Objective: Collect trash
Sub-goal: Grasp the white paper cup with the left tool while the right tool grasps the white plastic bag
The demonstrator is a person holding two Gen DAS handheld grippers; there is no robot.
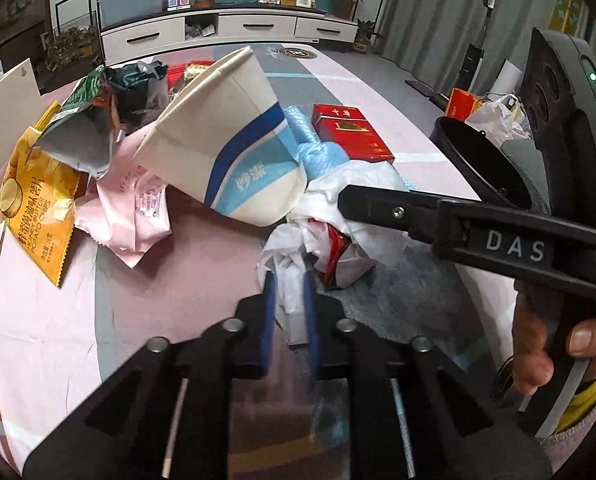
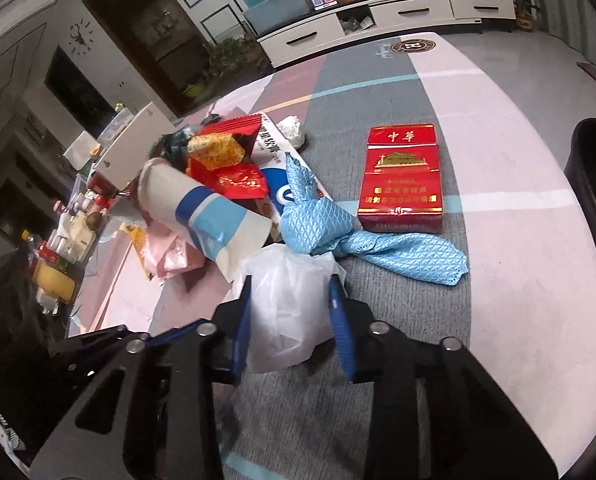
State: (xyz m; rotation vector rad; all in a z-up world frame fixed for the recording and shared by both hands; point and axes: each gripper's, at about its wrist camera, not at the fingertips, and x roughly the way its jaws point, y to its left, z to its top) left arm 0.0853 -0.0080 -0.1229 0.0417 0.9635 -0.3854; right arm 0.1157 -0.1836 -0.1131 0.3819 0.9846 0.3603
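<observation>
While my two tools work over the pink and grey mat, the litter spreads from nine o'clock round to three in the left wrist view. Farthest toward nine o'clock lies a yellow chip bag, with an opened green snack pouch resting on its upper end. Beside them at ten o'clock is a crumpled pink wrapper, and over it a tilted paper cup with blue bands, its mouth facing ten o'clock. Toward one o'clock sits a red cigarette pack, flat on the mat, and a knotted blue cloth lies between it and the cup.

Dead centre, at six o'clock, my left gripper has its jaws pressed together on a fold of the white plastic bag, which bulges with something red inside. My right tool reaches in from three o'clock, its black finger lying across the top of the same bag, my hand gripping the handle.

Seen from the right wrist, my right gripper has its jaws apart, one blue pad either side of the white bag, though I cannot tell whether they touch it. The blue cloth trails toward two o'clock, the cigarette pack just past it
</observation>
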